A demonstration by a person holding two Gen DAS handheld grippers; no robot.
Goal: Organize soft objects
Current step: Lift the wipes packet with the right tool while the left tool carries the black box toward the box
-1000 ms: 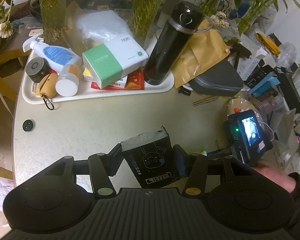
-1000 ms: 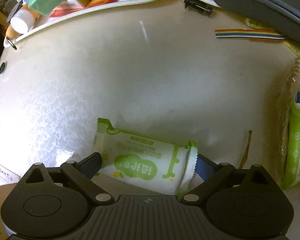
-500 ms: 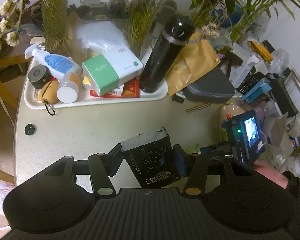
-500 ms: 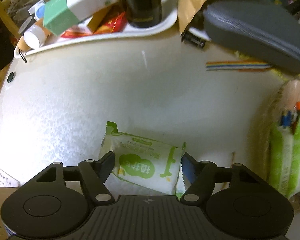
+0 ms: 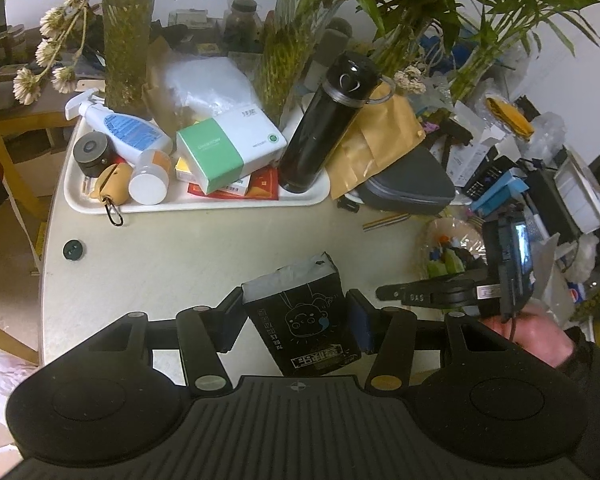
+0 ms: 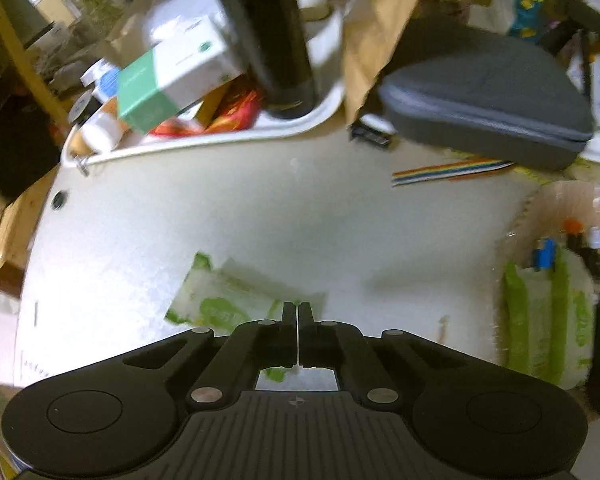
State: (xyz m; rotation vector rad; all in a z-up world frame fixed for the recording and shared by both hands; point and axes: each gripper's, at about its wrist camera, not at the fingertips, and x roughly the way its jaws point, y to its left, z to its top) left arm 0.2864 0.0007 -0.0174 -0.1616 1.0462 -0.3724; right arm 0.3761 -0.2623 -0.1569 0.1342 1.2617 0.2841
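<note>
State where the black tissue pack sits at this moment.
In the left wrist view, the black tissue pack sits low in the centre, clamped between the left tongs above the pale table, nearer the camera than the white tray.

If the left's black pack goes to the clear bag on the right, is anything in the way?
Yes: the right gripper and the hand holding it sit between the black pack and the bag. Its fingers have just closed; whether they pinch the green pack is unclear.
</note>
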